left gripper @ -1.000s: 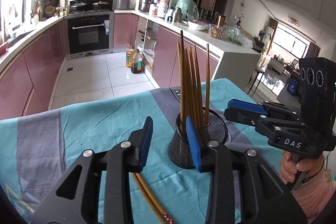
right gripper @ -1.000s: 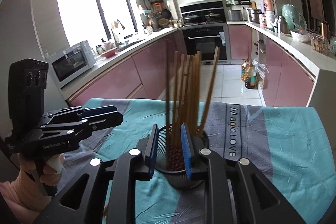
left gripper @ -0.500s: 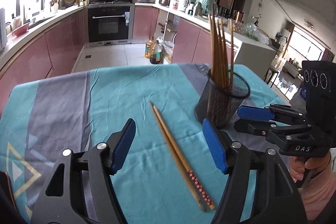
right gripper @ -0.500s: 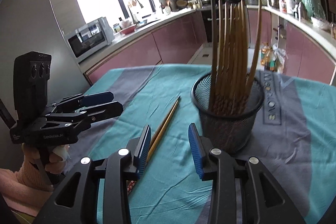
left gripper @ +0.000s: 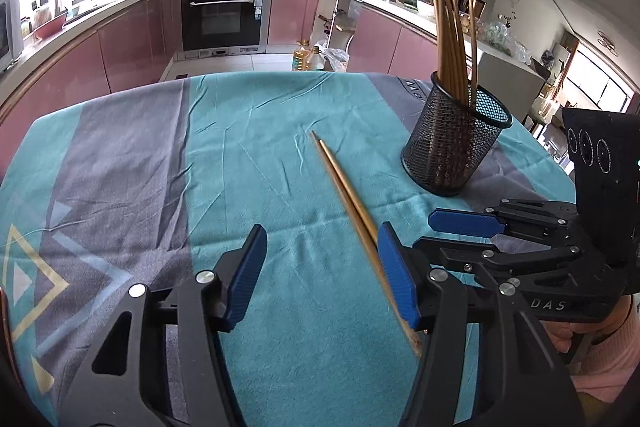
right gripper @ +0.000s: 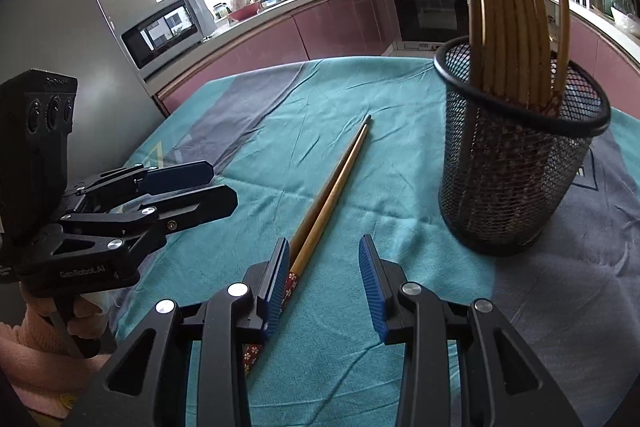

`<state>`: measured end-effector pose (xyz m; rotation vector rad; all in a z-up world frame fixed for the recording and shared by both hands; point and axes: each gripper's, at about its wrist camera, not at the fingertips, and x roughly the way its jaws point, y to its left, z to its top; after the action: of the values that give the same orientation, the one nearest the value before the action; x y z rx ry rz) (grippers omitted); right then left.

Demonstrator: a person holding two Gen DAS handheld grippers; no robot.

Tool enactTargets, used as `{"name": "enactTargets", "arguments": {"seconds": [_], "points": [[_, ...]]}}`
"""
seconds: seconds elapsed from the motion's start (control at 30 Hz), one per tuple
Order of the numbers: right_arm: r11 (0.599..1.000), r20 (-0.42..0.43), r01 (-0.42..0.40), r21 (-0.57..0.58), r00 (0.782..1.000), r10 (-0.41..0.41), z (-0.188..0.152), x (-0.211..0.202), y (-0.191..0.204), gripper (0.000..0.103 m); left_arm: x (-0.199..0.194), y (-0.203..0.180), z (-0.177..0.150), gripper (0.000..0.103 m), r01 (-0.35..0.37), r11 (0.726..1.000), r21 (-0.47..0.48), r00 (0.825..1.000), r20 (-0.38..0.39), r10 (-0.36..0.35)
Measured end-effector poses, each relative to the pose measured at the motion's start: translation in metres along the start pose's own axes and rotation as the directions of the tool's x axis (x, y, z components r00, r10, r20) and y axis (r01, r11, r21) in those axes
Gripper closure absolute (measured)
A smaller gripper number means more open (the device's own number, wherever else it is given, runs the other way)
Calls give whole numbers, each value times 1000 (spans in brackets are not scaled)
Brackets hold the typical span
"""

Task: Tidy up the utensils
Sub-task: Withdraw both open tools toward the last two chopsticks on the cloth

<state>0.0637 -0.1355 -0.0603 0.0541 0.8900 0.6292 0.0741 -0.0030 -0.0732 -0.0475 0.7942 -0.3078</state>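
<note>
I see the loose chopsticks running lower left to upper right, butt ends just outside my right gripper inner pad, both jaws part-open, empty; left gripper similarly near.

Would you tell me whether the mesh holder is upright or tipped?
Upright: the mesh holder stands on its base on the tablecloth, chopsticks rising from it.

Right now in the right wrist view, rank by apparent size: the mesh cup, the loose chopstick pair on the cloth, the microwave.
1. mesh cup, largest, though it sits close to the camera.
2. loose chopstick pair: long but thin.
3. microwave: smallest, but farthest away on the counter, so this says nothing about true size.
</note>
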Motion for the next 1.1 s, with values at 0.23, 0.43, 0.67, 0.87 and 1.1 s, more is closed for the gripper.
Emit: {"name": "enactTargets", "arguments": {"seconds": [0.23, 0.43, 0.67, 0.87, 1.1], "points": [[1000, -17, 19, 2, 1000, -19, -1, 11, 3, 68, 6, 2, -5, 48, 3, 1000, -2, 1000, -13, -3], [999, -25, 35, -2, 999, -35, 2, 22, 9, 68, 8, 6, -7, 49, -2, 1000, -17, 1000, -22, 2], [998, -35, 61, -16, 998, -61, 4, 32, 14, 69, 11, 10, -10, 49, 3, 1000, -23, 1000, -29, -3], [997, -36, 77, -6, 996, -77, 5, 33, 12, 74, 13, 10, -11, 49, 6, 1000, -22, 999, -31, -7], [996, -34, 81, 21, 996, -80, 3, 28, 4, 75, 18, 6, -10, 49, 15, 1000, -9, 999, -39, -16]]}}
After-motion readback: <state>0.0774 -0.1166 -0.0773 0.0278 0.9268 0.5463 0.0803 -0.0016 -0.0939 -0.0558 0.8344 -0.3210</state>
